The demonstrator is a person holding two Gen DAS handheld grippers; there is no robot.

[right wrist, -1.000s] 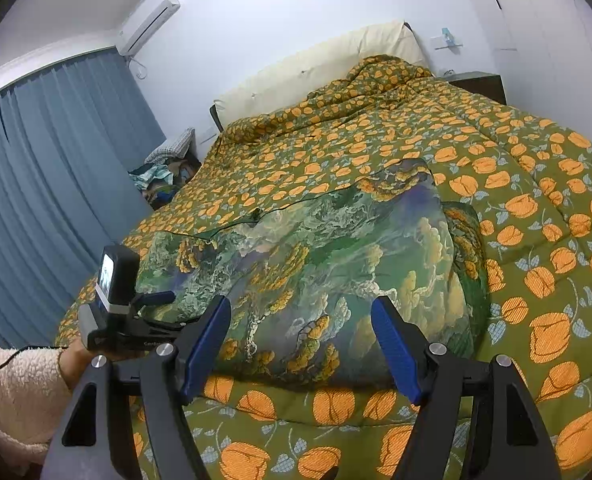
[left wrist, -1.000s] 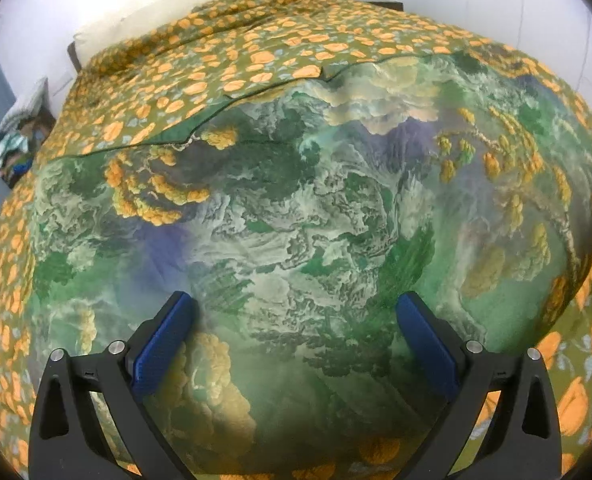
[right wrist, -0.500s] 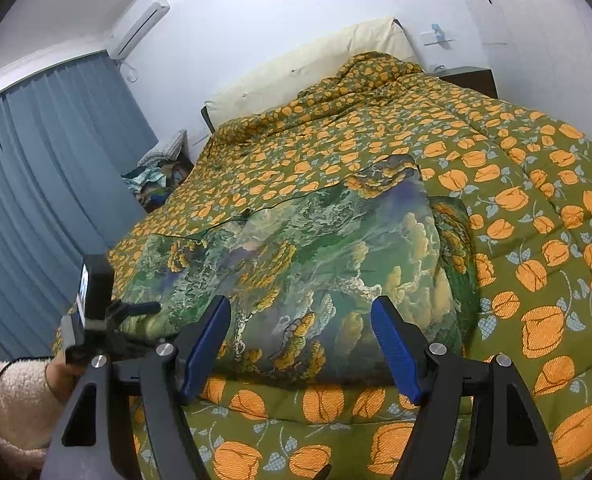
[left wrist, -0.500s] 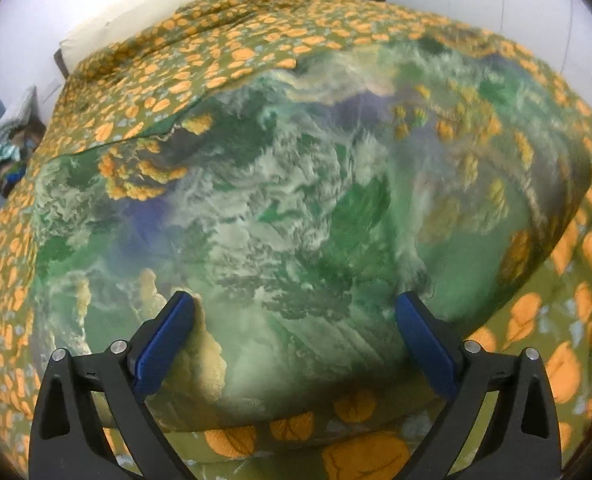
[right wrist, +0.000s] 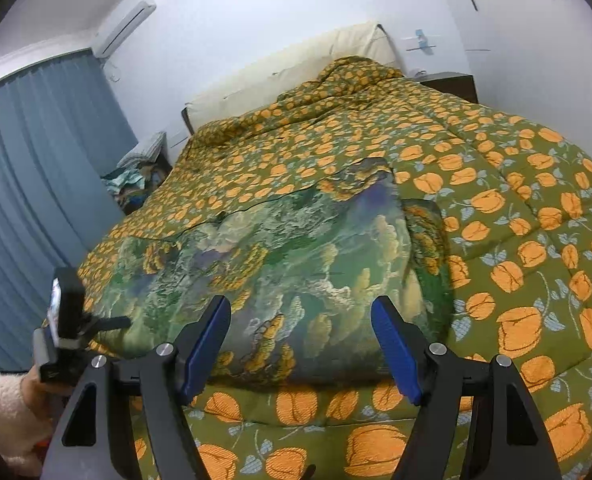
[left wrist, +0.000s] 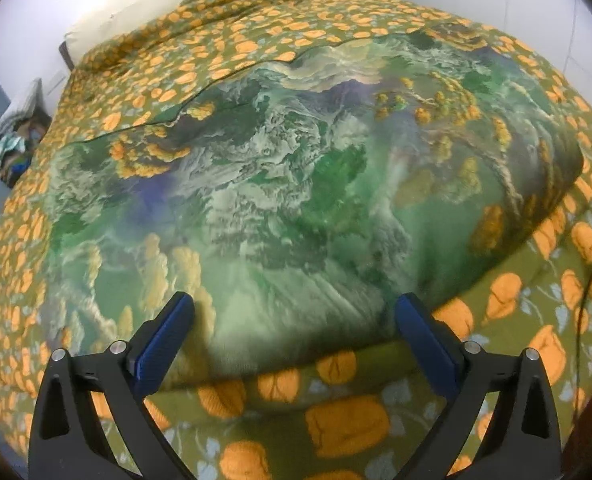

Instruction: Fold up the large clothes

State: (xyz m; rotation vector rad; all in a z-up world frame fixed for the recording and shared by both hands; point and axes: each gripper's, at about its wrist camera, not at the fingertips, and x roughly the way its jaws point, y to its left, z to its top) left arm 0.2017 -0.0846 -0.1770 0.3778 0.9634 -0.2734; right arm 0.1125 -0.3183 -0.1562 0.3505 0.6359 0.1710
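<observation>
A large folded cloth with a green, white and gold landscape print lies flat on the bed; it also shows in the right wrist view. My left gripper is open and empty, held just above the cloth's near edge. My right gripper is open and empty, above the near edge further right. The left gripper's body and the hand holding it show at the lower left of the right wrist view.
The bed is covered by an olive quilt with orange flowers. A cream headboard stands at the far end, a dark nightstand to its right. Blue curtains and a clothes pile are at the left.
Both grippers have drawn back toward the near side of the bed, so more of the quilt shows below the cloth's edge. Both stay open; the cloth lies unmoved.
</observation>
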